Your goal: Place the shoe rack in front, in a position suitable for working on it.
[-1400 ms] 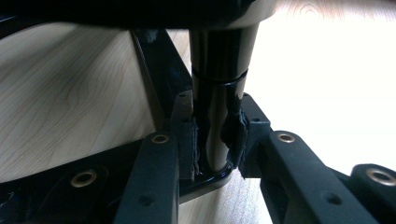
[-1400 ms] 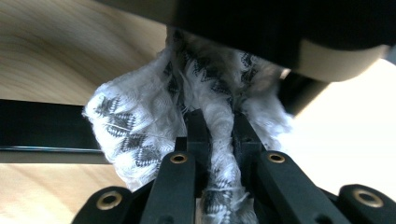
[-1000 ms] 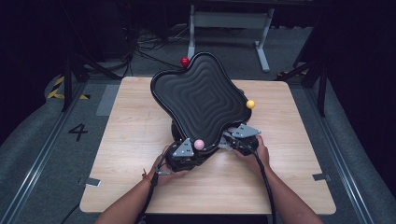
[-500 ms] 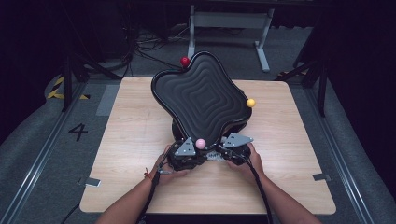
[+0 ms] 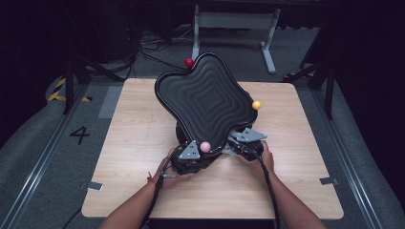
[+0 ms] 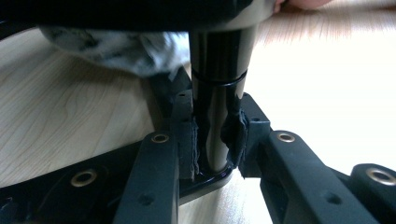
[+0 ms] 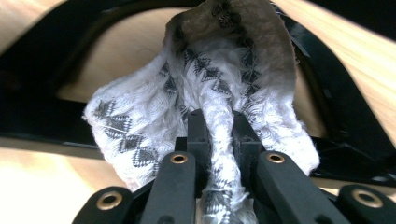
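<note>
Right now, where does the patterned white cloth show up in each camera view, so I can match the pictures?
High view: the cloth is hidden under the black wavy tray, near the right gripper.
Left gripper view: upper left, the cloth hangs blurred beside the black post that the left gripper clamps.
Right gripper view: centre, the cloth is bunched between that gripper's pads.
Shared landmark: the wooden table.

The high view is looking forward and down over the table (image 5: 143,124). Both gripper views are sitting low and very close, sharing the cloth (image 7: 205,93) under the black tray (image 5: 205,102).
</note>
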